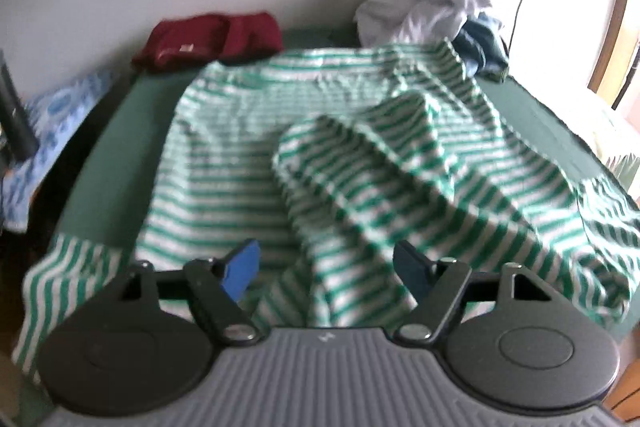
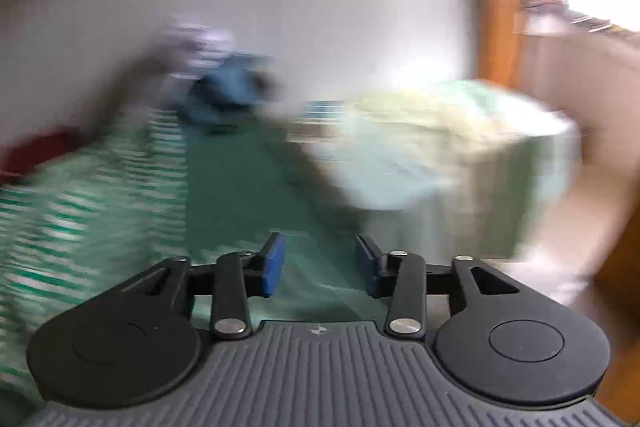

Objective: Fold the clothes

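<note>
A green-and-white striped garment (image 1: 248, 155) lies spread over the green table (image 1: 116, 139), with a sleeve (image 1: 360, 163) folded across its middle and its hem hanging over the near edge. My left gripper (image 1: 326, 269) hovers open just above the near part of the garment, nothing between its blue pads. The right wrist view is blurred by motion. There the striped garment (image 2: 88, 195) shows at the left, and my right gripper (image 2: 320, 269) stands open over the bare green table (image 2: 248, 187), holding nothing.
A dark red folded garment (image 1: 208, 41) sits at the table's far left. A white bundle (image 1: 424, 7) and blue clothes (image 1: 480, 47) are piled far right. A pale green covered surface (image 2: 448, 155) stands right of the table. A blue patterned cloth (image 1: 52, 131) lies left.
</note>
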`<state>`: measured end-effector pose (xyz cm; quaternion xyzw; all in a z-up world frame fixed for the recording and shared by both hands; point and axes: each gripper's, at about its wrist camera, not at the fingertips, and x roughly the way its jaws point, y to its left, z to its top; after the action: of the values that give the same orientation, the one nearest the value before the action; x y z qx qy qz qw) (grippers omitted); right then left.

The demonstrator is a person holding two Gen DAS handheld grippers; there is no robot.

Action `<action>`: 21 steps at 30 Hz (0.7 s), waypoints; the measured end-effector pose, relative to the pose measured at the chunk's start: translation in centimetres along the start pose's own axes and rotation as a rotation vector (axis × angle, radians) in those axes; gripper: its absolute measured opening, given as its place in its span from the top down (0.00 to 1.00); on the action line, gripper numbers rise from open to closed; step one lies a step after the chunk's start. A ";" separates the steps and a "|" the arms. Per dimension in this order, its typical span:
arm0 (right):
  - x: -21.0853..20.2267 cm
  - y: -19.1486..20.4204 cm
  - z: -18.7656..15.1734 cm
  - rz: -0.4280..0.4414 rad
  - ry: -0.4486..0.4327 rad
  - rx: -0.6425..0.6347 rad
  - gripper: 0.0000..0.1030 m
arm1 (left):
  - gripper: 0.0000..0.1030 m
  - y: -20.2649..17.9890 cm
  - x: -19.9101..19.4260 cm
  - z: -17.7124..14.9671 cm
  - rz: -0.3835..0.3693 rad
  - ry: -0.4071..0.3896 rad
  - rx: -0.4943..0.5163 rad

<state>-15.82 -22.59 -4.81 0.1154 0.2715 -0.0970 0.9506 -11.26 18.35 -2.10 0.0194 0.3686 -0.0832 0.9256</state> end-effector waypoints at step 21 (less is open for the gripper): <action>12.2 18.0 0.2 0.327 0.278 -0.099 0.86 | 0.47 2.8 5.5 2.3 -0.158 -0.010 0.079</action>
<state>-1.12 -6.96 -8.20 0.1233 0.3819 0.0887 0.9116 -5.31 20.09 -4.31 0.0265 0.3606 -0.1706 0.9166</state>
